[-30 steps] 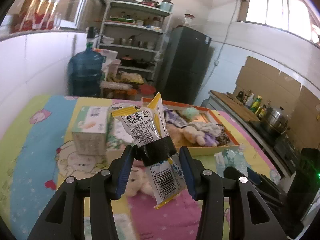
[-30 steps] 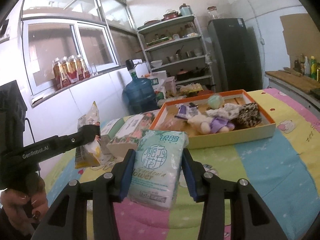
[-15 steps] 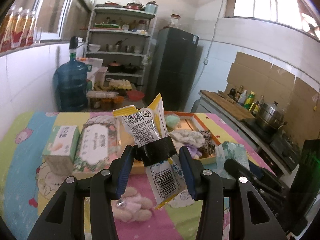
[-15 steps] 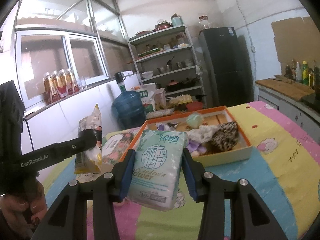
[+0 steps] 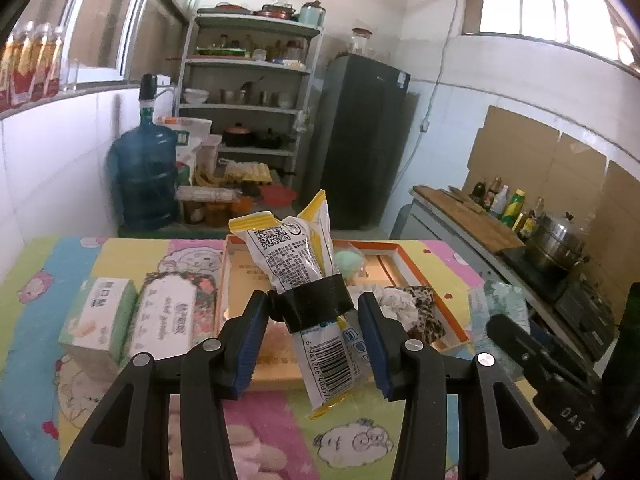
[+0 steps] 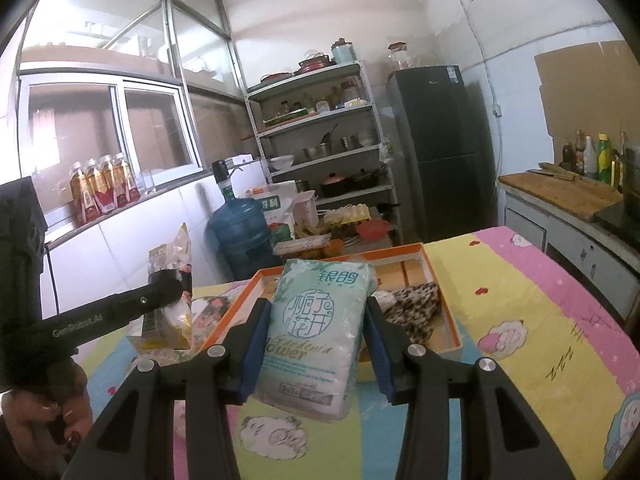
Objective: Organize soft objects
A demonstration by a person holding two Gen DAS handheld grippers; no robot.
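Snack packet (image 5: pixel 298 276), white and yellow with a band of black tape around its middle, stands upright between the fingers (image 5: pixel 250 344) of the left gripper (image 5: pixel 314 344), clamped at the taped waist and held in the air above the bench (image 5: pixel 48 320). Barcode end points down, yellow crimped end up.

Right gripper (image 6: pixel 316 346) grips a pale green tissue pack (image 6: pixel 316 332) across its width, both blue pads pressed into the soft sides; the pack tilts slightly and hangs clear of the cloth.

Bench is covered with a cartoon-print cloth in pink, yellow, blue and green stripes. On it sits an orange-rimmed tray (image 5: pixel 424 276) holding a mint-green ball (image 5: pixel 350 264), a crumpled white cloth (image 5: pixel 394 300) and a leopard-print piece (image 5: pixel 426 310) (packed close together on the right side of the tray). Left of the tray, touching each other, lie a green tissue box (image 5: pixel 100 320) and a floral tissue pack (image 5: pixel 174 316).

From the right wrist view, a hand (image 6: pixel 44 412) with dark nails holds the left gripper's handle at lower left. Blue water jug (image 5: pixel 144 176) stands on the floor beyond the bench, beside metal shelves (image 5: pixel 248 92).
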